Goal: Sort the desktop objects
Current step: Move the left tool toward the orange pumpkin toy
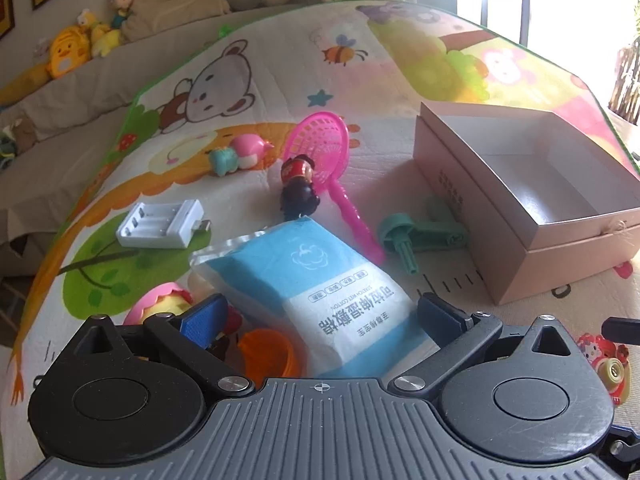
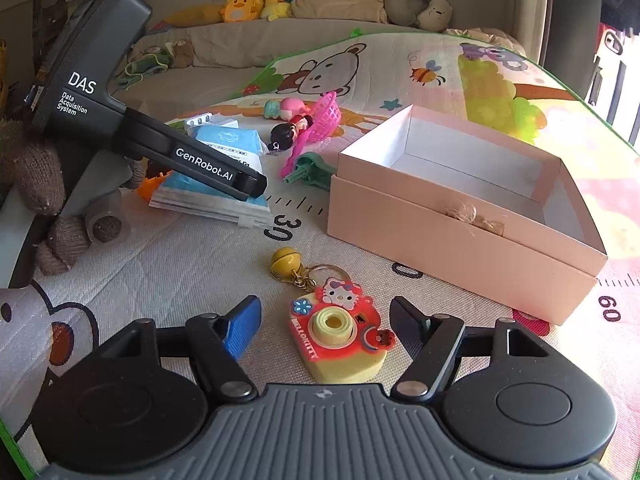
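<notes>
A blue and white wipes pack (image 1: pixel 316 292) lies on the play mat between the fingers of my open left gripper (image 1: pixel 320 316); contact with the pads is unclear. The pack also shows in the right wrist view (image 2: pixel 218 178) under the left gripper body. My right gripper (image 2: pixel 326 324) is open, with a red and yellow Hello Kitty camera keychain (image 2: pixel 340 340) on the mat between its fingers, untouched. An open pink box (image 2: pixel 460 216) stands to the right, seen too in the left wrist view (image 1: pixel 532 200).
Around the pack lie a pink net scoop (image 1: pixel 324 152), a dark-haired figurine (image 1: pixel 298 188), a green plastic part (image 1: pixel 416 236), a white battery charger (image 1: pixel 160 226), a pink doll (image 1: pixel 240 154), an orange cup (image 1: pixel 266 354) and an egg toy (image 1: pixel 160 304). Plush toys line the sofa behind.
</notes>
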Action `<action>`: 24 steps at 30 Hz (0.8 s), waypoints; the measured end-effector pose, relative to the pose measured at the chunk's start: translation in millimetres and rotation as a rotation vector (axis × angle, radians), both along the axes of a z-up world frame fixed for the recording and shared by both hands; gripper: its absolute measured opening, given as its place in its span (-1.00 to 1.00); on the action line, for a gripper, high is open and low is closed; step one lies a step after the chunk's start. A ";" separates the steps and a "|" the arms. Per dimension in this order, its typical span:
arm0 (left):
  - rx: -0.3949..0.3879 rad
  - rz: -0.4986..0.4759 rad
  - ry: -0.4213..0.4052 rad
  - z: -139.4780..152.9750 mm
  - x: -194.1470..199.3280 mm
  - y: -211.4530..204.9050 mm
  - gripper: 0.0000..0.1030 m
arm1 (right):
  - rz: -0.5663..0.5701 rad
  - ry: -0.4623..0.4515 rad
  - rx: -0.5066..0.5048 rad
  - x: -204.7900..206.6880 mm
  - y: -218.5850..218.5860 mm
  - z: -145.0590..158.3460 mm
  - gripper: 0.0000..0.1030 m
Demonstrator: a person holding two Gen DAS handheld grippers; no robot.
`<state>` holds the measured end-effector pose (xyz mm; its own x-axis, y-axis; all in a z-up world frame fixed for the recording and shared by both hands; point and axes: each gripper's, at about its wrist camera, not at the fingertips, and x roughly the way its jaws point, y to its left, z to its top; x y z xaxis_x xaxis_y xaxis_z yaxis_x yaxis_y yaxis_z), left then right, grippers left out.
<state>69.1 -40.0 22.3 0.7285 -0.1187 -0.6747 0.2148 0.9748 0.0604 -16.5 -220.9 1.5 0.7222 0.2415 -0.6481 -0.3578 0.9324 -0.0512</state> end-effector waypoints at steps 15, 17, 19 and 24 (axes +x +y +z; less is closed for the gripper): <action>-0.026 -0.095 -0.040 0.1 -21.0 29.6 0.70 | 0.015 0.019 0.031 2.6 12.1 1.0 0.28; -0.013 -0.127 -0.037 -3.8 -22.6 23.8 0.69 | 0.011 0.017 0.030 2.4 12.7 0.4 0.28; 0.009 -0.130 -0.044 -6.7 -21.7 18.3 0.70 | 0.008 0.014 0.027 3.0 13.7 -0.3 0.28; -0.015 -0.096 -0.035 -7.0 -12.4 22.8 0.56 | 0.002 0.009 0.021 3.0 14.4 -2.7 0.28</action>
